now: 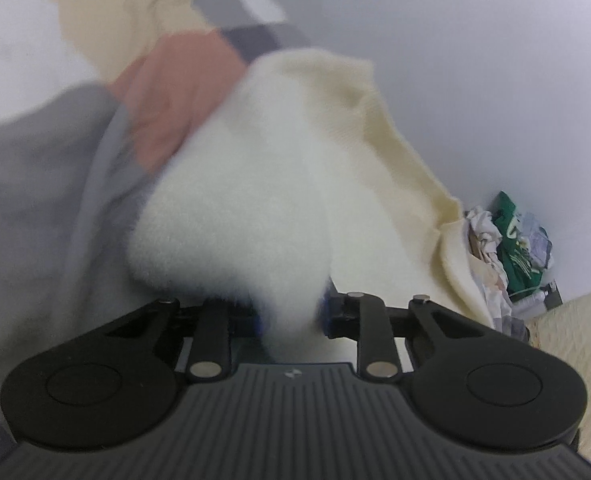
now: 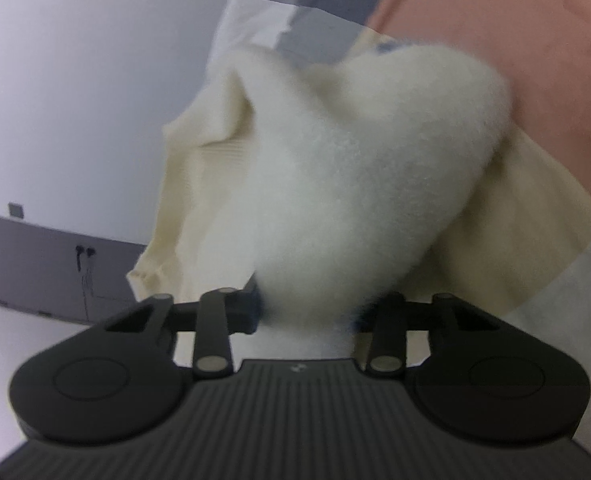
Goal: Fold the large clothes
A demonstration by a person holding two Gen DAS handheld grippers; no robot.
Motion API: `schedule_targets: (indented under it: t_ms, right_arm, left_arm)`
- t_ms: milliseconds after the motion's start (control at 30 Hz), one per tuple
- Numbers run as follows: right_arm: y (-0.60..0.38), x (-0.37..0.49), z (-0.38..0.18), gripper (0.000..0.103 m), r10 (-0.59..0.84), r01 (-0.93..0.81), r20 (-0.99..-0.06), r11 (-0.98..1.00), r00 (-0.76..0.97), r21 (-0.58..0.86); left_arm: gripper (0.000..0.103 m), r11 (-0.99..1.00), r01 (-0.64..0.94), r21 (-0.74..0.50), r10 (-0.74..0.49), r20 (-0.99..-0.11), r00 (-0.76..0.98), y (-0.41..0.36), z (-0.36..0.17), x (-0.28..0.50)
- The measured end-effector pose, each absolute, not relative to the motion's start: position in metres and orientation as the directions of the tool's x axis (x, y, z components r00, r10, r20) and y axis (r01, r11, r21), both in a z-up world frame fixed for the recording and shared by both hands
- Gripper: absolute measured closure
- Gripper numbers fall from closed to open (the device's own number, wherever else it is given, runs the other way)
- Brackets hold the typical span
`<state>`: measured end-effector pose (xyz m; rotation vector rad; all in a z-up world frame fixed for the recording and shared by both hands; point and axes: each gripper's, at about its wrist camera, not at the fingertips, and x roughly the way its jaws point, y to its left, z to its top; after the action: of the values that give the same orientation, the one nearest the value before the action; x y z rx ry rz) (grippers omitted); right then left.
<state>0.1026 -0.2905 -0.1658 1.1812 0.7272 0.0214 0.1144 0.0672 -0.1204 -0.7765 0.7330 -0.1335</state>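
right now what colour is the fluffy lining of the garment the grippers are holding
White fleece lining, with a cream knit outer; clearest in the right wrist view.

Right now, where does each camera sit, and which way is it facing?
Left wrist: on the left tongs, looking along them at the fluffy cream-white garment they clamp; a pile of crumpled clothes lies far right; black linkages show.
Right wrist: on the right tongs, facing the same garment against a pale wall; black linkages show.
Shared: the garment and the block-coloured fabric behind it.
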Motion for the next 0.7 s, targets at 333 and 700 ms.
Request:
schedule_targets:
  t_ms: [333, 700]
  right_arm:
    - [-0.292, 0.054, -0.132, 0.065, 0.394, 0.298, -0.493, 0.46, 0.776, 0.836]
    - [-0.301, -0.01, -0.087, 0.066, 0.429, 0.21, -0.455, 0.505, 0.781, 0.837]
  left_arm:
    - [0.076, 0.774, -0.052, -0.631, -0.354, -0.499, 0.791, 0.06, -0.075, 0.05]
    - [0.076, 0.793, 0.013, -0.609, -0.357, -0.447, 0.82, 0.054, -0.031, -0.043]
